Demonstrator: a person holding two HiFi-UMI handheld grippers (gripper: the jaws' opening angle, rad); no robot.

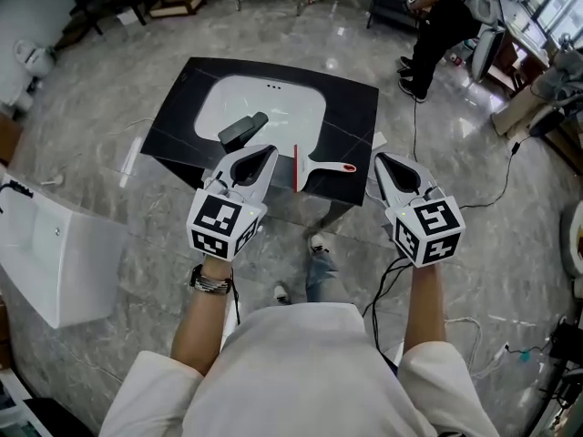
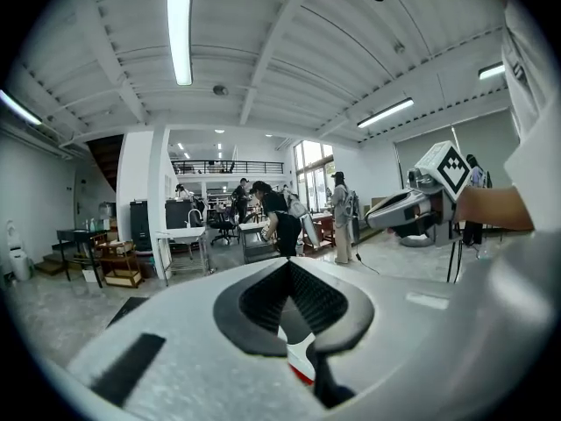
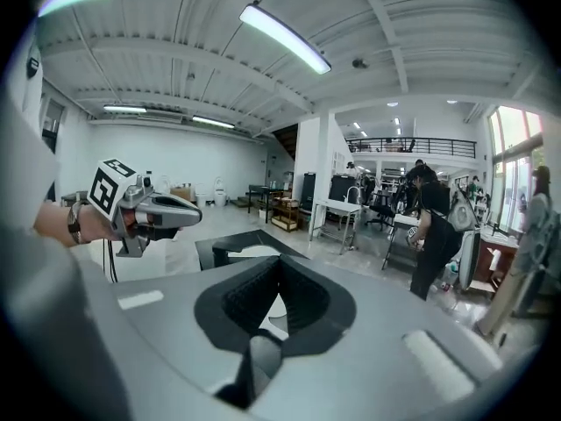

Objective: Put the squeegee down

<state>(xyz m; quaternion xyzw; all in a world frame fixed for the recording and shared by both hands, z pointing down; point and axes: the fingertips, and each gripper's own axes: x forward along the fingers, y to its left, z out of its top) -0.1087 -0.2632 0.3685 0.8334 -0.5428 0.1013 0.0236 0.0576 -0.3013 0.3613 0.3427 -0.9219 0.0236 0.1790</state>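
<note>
The squeegee (image 1: 321, 168), with a white handle and a red end, lies flat on the black counter (image 1: 351, 107) in front of the white sink (image 1: 273, 107). No gripper touches it. My left gripper (image 1: 271, 151) hovers just left of its blade, shut and empty. To the right of the handle my right gripper (image 1: 378, 157) is shut and empty too. In the left gripper view the jaws (image 2: 287, 263) meet at the tip, and a bit of the squeegee (image 2: 298, 364) shows below them. The right gripper view shows the jaws (image 3: 279, 260) closed over the counter.
A black object (image 1: 242, 130) rests on the sink's near left rim. A white cabinet (image 1: 55, 253) stands on the floor at the left. A person in black (image 1: 437, 25) stands at the far right by tables. Cables (image 1: 496, 189) trail over the marble floor.
</note>
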